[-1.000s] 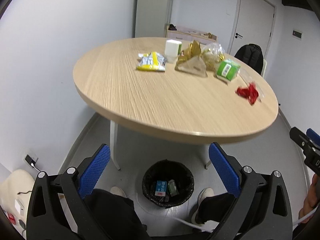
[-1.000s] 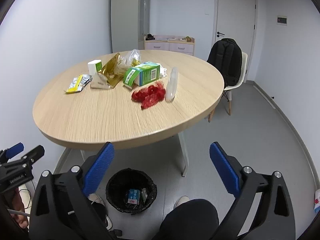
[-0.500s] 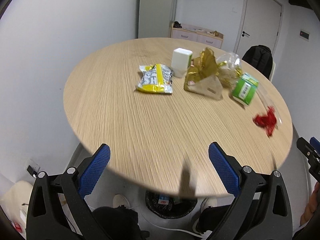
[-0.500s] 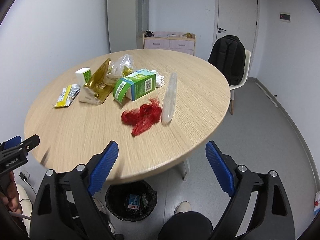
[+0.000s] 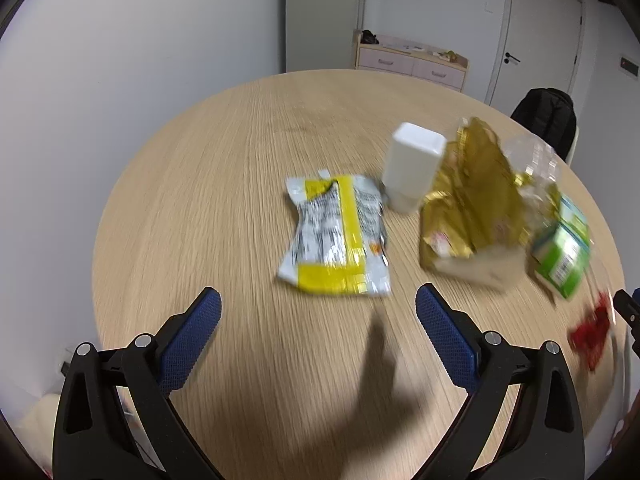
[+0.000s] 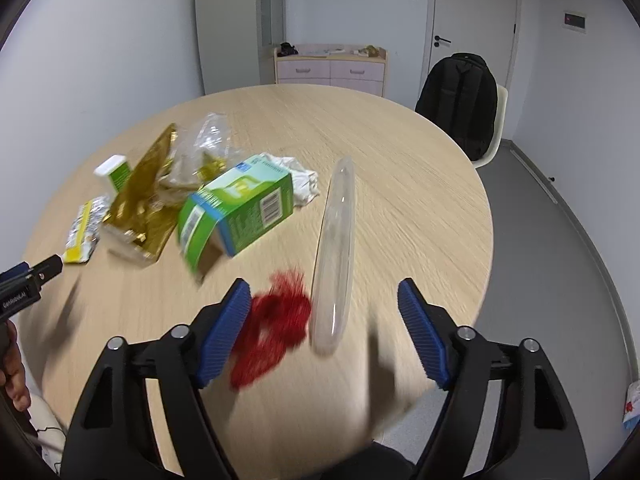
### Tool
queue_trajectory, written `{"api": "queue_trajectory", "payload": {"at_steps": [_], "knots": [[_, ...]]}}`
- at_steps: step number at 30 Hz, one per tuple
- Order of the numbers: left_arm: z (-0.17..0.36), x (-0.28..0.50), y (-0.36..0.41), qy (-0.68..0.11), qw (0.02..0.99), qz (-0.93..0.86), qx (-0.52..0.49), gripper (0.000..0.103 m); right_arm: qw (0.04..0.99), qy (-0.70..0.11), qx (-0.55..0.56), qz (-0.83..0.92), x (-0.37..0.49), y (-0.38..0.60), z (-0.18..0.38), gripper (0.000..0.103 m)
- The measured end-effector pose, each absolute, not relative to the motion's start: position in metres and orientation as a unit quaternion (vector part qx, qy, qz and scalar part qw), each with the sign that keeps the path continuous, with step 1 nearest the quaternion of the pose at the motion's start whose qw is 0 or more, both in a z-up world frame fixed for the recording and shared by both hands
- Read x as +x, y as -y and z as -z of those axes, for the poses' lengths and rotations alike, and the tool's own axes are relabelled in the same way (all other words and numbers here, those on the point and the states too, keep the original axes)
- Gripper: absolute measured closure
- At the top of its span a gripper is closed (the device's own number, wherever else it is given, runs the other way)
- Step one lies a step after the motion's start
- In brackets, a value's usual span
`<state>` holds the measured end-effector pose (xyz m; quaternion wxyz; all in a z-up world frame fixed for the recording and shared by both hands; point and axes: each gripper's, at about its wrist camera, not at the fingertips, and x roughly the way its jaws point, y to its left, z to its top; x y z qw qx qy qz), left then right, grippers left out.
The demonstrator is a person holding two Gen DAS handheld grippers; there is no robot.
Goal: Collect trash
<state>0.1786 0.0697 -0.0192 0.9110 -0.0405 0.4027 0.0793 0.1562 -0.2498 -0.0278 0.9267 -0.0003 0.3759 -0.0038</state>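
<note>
Both tongs have come up from beside the bin and forward over the round desk (image 5: 168, 216) since a second ago; the bin, then in plain view below the desk edge, is now out of sight in both views.

Left tongs (image 5: 318, 334) hover above the near part of the desk, blue pads wide apart, nothing between them. Just ahead of them lies a yellow and silver wrapper (image 5: 338, 236), flat on the wood. Beyond it, to the right, stands a white box (image 5: 412, 166), and beside that a crumpled gold bag (image 5: 472, 196). Further right sits a green carton (image 5: 562, 256), with clear plastic (image 5: 536, 156) bunched behind it. A red net (image 5: 592, 334) lies near the desk's right edge, blurred.

Right tongs (image 6: 322, 330) are also spread apart and hold nothing. The red net (image 6: 272, 332) lies between the pads, close to the left one, and a long clear tube (image 6: 334, 248) lies just beside it on the right, running away from the camera. Behind them the green carton (image 6: 240, 208) lies on its side with one flap open, a white crumpled paper (image 6: 298, 178) touching its far end. The gold bag (image 6: 146, 196) and the wrapper (image 6: 82, 230) lie to the left.

A black backpack (image 6: 460, 104) rests on a chair beyond the desk.
</note>
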Motion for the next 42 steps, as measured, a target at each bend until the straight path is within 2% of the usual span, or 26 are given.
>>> {"api": "queue_trajectory", "payload": {"at_steps": [4,10,17,20,23,24,28,29,32,35,42], "knots": [[0.026,0.204,-0.074,-0.415,0.905,-0.080,-0.038,0.011,0.920,-0.392,0.005,0.010,0.181,0.253,0.032,0.038],[0.035,0.231,-0.077,-0.433,0.897,-0.082,-0.038,0.018,0.907,-0.421,0.004,0.016,0.208,0.254,0.044,0.052],[0.040,0.242,-0.073,-0.445,0.892,-0.077,-0.027,0.038,0.897,-0.441,0.007,0.018,0.220,0.257,0.054,0.069],[0.039,0.242,-0.070,-0.447,0.891,-0.076,-0.024,0.041,0.897,-0.441,0.006,0.022,0.221,0.257,0.053,0.078],[0.037,0.242,-0.068,-0.448,0.890,-0.075,-0.025,0.049,0.897,-0.441,0.007,0.022,0.221,0.256,0.053,0.078],[0.037,0.241,-0.067,-0.449,0.890,-0.072,-0.026,0.057,0.897,-0.442,0.007,0.023,0.221,0.256,0.053,0.078],[0.036,0.236,-0.063,-0.452,0.889,-0.064,-0.021,0.068,0.898,-0.439,0.010,0.028,0.218,0.257,0.050,0.078],[0.036,0.236,-0.062,-0.452,0.889,-0.066,-0.020,0.076,0.899,-0.437,0.011,0.029,0.217,0.257,0.049,0.078],[0.033,0.234,-0.062,-0.452,0.889,-0.061,-0.020,0.086,0.901,-0.433,0.012,0.031,0.214,0.257,0.046,0.078],[0.031,0.232,-0.061,-0.452,0.890,-0.060,-0.019,0.089,0.903,-0.429,0.011,0.032,0.209,0.255,0.042,0.078],[0.025,0.222,-0.059,-0.446,0.892,-0.061,-0.021,0.090,0.908,-0.418,0.014,0.032,0.196,0.254,0.033,0.078]]}}
